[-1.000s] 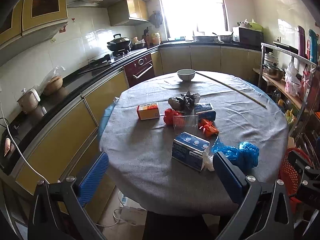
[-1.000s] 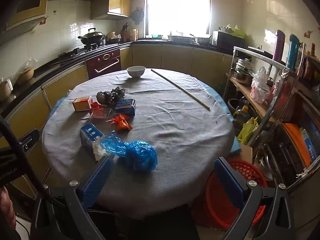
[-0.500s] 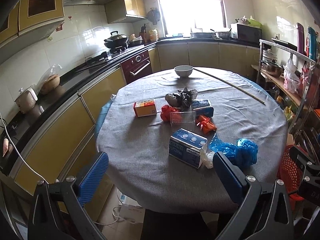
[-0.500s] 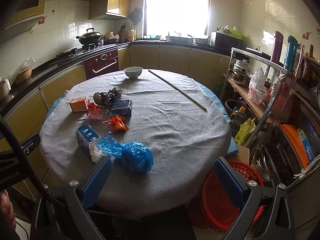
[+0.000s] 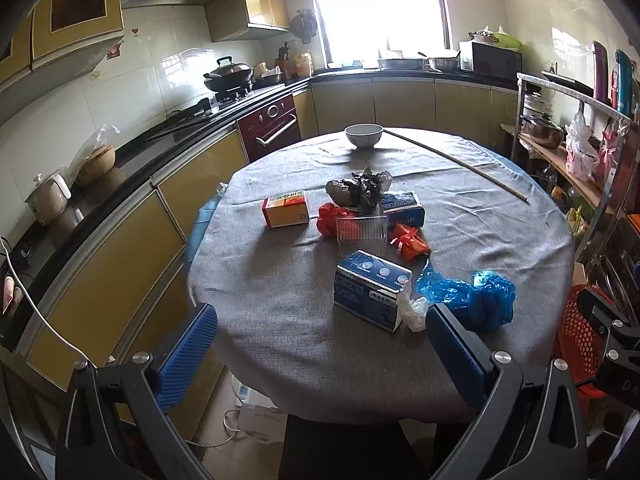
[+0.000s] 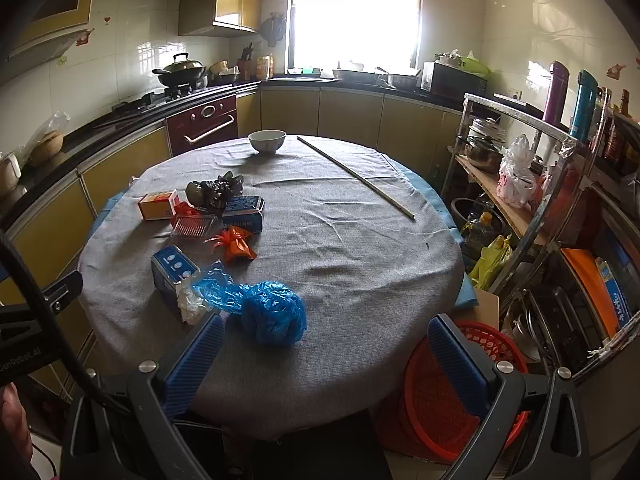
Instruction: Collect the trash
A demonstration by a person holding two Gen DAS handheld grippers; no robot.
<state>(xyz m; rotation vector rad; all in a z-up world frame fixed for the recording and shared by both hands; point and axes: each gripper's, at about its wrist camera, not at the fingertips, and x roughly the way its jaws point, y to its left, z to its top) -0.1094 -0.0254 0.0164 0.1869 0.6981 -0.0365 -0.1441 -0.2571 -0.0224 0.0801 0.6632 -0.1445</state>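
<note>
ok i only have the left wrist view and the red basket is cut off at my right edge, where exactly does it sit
Observer: The red basket stands on the floor just off the table's near right edge, in front of the metal rack.
Operator: and the right gripper, holding anything
Observer: No. The right gripper is open and empty at the near table edge, with the blue plastic bag just ahead of its left finger.
Operator: anything behind the basket
Observer: A cardboard box sits on the floor just behind it.

Window (image 6: 356, 12) overexposed; interior dim; fisheye edges warped, vignetted.
</note>
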